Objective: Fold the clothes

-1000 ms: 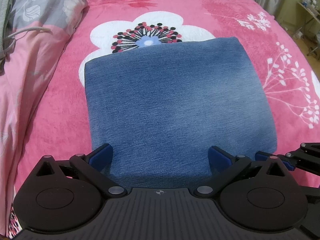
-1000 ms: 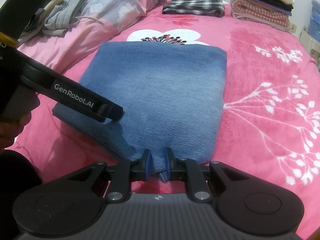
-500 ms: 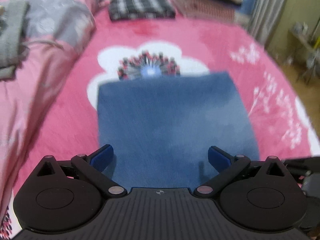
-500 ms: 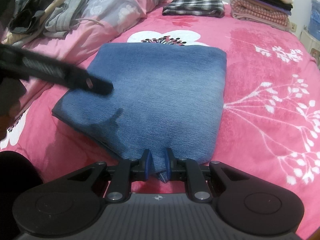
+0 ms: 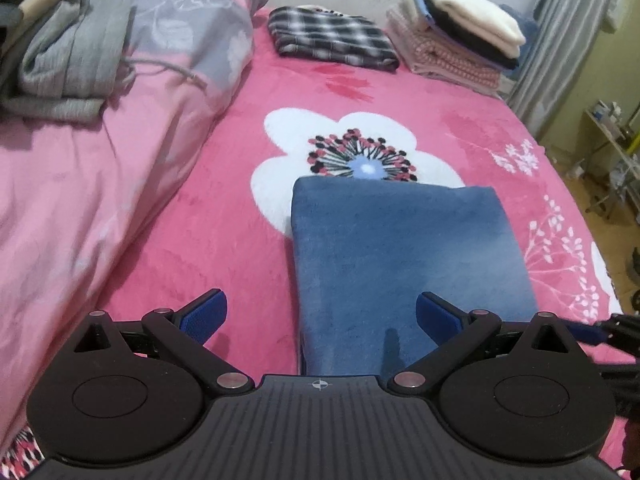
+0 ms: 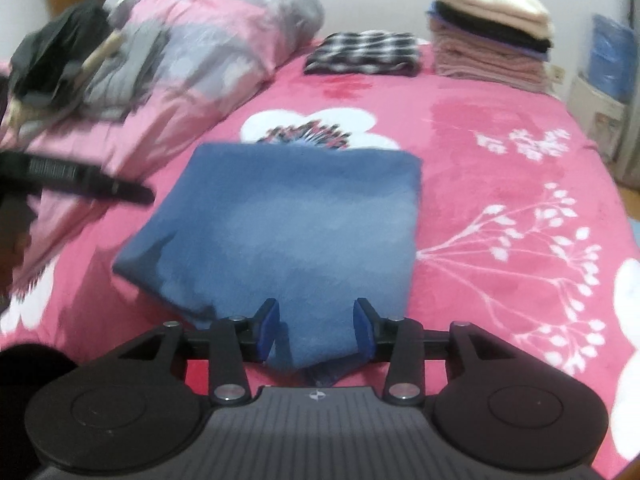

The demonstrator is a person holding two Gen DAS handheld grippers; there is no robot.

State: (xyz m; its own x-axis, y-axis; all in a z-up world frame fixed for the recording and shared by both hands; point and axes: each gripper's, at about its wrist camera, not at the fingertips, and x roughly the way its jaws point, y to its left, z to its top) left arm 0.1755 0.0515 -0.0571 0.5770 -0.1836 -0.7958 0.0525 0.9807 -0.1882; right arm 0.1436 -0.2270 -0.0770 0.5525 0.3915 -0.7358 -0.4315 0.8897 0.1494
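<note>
Left gripper (image 5: 318, 316): jaws wide apart, holding nothing, lower frame.
Right gripper (image 6: 316, 328): jaws parted, straddling folded jeans' (image 6: 280, 236) near edge.

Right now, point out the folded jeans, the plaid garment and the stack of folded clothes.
folded jeans (image 5: 404, 256), left wrist view, middle of the top denim layer.
plaid garment (image 5: 332, 36), left wrist view, centre of its checked top face.
stack of folded clothes (image 6: 490, 30), right wrist view, dark middle layer.

Bedroom; bed (image 5: 400, 120), quilt (image 5: 120, 160), folded clothes (image 5: 456, 40).
</note>
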